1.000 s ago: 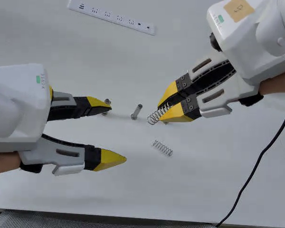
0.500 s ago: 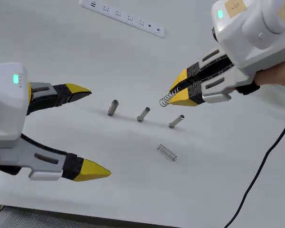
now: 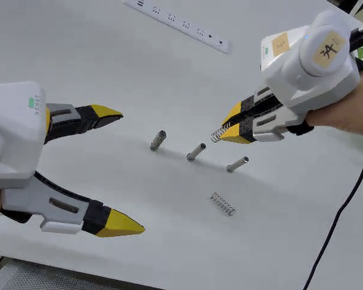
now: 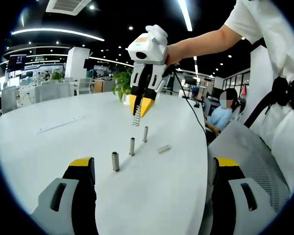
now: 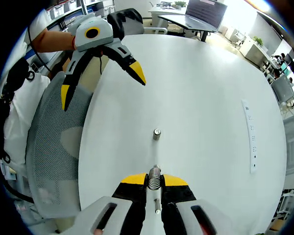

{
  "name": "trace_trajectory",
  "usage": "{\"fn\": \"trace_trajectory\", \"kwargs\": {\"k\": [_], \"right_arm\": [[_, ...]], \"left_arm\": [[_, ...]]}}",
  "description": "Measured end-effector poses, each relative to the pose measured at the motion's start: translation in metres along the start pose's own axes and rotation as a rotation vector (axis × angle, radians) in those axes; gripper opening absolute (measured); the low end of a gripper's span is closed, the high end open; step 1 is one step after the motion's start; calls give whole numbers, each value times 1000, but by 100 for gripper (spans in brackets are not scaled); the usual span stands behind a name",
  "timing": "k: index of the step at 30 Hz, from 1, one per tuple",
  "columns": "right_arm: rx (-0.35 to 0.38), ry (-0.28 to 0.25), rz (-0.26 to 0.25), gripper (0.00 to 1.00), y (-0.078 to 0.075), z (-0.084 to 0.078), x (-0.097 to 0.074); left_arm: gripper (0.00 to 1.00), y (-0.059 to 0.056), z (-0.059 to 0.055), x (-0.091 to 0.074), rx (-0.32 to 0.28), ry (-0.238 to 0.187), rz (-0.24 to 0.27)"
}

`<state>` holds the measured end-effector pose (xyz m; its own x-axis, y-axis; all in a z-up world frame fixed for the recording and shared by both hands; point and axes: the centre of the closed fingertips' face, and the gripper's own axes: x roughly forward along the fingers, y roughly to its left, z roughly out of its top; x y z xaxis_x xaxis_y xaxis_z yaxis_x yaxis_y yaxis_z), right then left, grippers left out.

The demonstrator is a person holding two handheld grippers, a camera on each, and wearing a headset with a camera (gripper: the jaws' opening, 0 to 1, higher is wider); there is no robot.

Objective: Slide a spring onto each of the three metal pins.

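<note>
Fitting the second spring [image 3: 219,134].
Your right claw [image 3: 228,130] pinches it, left claw [image 3: 127,171] spread; next, line it up over a bare pin [image 3: 196,151] and lower it.

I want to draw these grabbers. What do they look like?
Both the left gripper and right gripper have chunky white bodies, black jaws and pointy yellow tips. The right one carries tan stickers. A black cable lies nearby. The person wears a white short sleeve.

Open table [image 3: 109,66] around three pins [image 3: 196,151]; loose spring [image 3: 222,203] lies near; power strip [image 3: 181,24] well apart.
</note>
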<state>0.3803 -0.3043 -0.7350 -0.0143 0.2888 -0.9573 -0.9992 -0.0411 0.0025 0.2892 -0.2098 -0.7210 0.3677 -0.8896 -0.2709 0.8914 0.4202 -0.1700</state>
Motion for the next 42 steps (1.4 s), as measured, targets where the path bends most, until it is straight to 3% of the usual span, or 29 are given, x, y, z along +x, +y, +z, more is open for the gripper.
{"fn": "trace_trajectory", "kwargs": {"k": [15, 42], "right_arm": [[5, 37, 1, 6, -1, -9, 26], [-1, 58, 28, 6, -1, -11, 38]], "left_arm": [[99, 3, -2, 2, -24, -24, 5], [99, 6, -6, 0, -44, -33, 2]]}}
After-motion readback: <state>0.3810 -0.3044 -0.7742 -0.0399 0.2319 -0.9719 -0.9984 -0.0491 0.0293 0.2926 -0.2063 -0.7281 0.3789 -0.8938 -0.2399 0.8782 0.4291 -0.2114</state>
